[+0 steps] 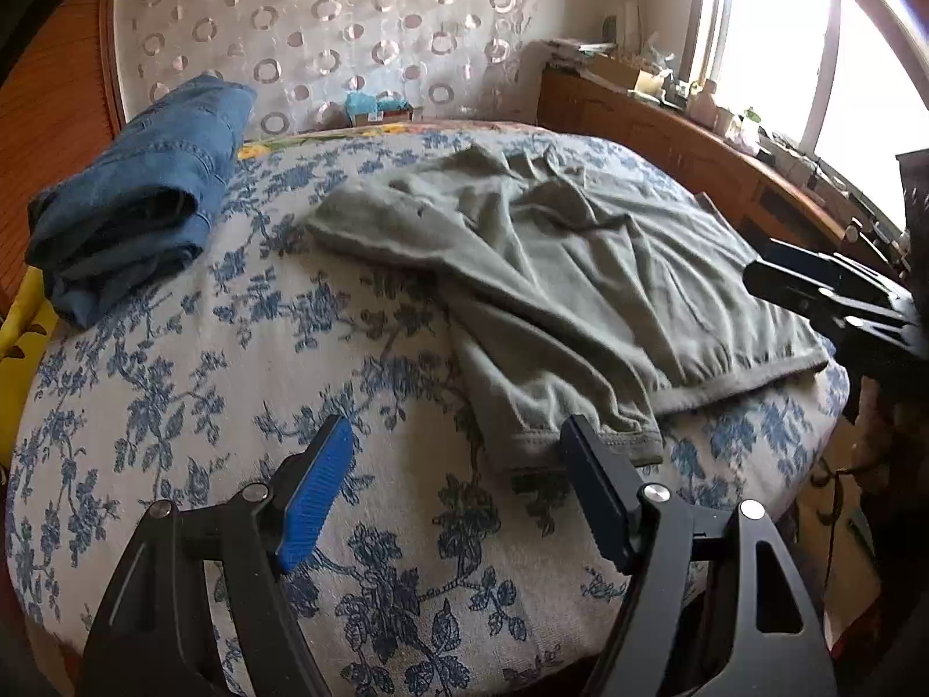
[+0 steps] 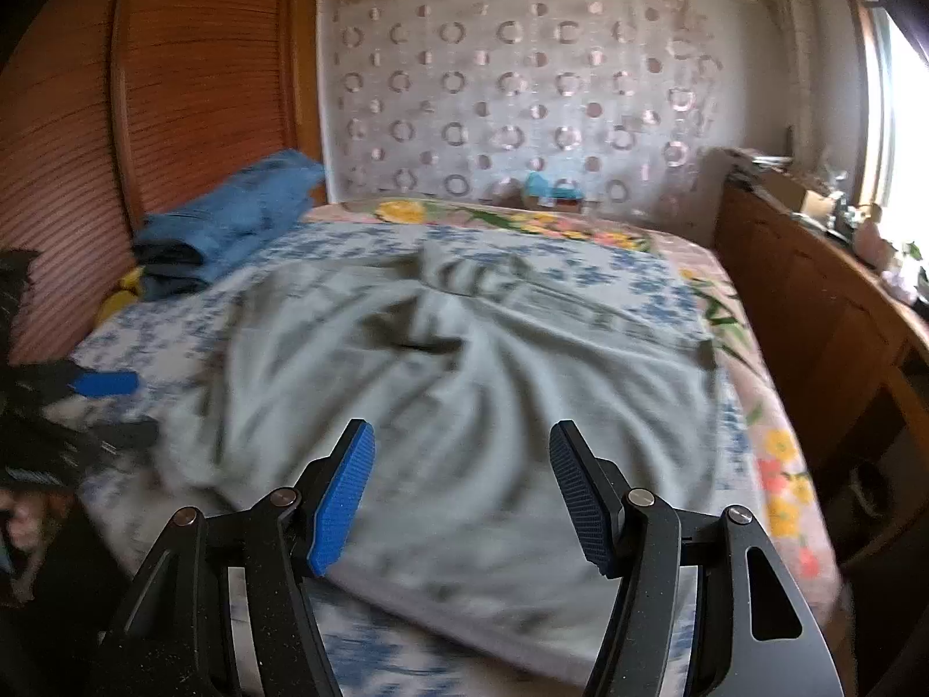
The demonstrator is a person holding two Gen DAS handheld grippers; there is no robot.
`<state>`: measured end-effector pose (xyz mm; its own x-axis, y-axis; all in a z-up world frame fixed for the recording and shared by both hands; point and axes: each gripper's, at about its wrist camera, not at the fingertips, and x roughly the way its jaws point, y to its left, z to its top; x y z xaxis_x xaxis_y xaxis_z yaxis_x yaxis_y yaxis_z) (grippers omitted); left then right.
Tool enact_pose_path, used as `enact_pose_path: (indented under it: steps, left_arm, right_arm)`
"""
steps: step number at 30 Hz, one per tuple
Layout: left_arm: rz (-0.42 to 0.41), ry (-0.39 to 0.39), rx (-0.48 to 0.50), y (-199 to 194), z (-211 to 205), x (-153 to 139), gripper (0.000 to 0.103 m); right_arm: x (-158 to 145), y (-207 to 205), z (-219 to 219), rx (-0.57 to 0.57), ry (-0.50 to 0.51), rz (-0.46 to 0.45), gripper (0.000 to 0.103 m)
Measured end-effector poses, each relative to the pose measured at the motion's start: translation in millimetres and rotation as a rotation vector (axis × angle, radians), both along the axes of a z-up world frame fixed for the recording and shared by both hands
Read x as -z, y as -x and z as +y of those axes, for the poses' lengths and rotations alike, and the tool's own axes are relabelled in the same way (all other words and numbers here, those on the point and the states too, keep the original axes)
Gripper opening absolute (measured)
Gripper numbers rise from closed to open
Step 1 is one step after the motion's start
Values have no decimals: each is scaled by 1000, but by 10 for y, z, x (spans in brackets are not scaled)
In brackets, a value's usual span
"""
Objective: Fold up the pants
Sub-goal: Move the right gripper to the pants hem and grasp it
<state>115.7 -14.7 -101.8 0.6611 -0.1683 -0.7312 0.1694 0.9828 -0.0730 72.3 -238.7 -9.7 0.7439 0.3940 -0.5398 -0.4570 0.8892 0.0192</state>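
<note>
Grey-green pants (image 1: 557, 284) lie crumpled on the bed with the blue floral sheet (image 1: 203, 395). One leg cuff (image 1: 586, 435) reaches toward my left gripper (image 1: 458, 441), which is open, its right finger just touching or over the cuff. In the right wrist view the pants (image 2: 464, 395) spread blurred under my right gripper (image 2: 461, 447), which is open and empty above the near edge of the cloth. The right gripper also shows at the right edge of the left wrist view (image 1: 824, 284). The left gripper shows at the left of the right wrist view (image 2: 110, 406).
A folded blue denim stack (image 1: 133, 197) sits at the bed's far left by the wooden louvred panel (image 2: 191, 75). A wooden sideboard with clutter (image 1: 697, 122) runs along the right under the window. A yellow item (image 1: 23, 319) lies at the left edge.
</note>
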Motion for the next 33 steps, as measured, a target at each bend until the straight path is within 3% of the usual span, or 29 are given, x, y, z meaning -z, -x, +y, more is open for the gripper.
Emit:
enact_pose_path:
  steps: [10, 19, 29, 31, 33]
  left_arm:
    - [5, 22, -5, 75, 70, 54, 75]
    - [-6, 41, -24, 125, 174, 17, 75]
    - [-9, 49, -30, 128, 195, 19, 75]
    - [-10, 49, -30, 129, 193, 18, 75]
    - [-12, 49, -30, 125, 192, 20, 75]
  right_arm:
    - [215, 0, 491, -170, -38, 88, 33]
    - [358, -226, 638, -220, -68, 162, 23]
    - [383, -348, 787, -228, -72, 169, 22]
    - [377, -336, 817, -242, -71, 166, 12]
    - [371, -324, 850, -255, -64, 159, 10]
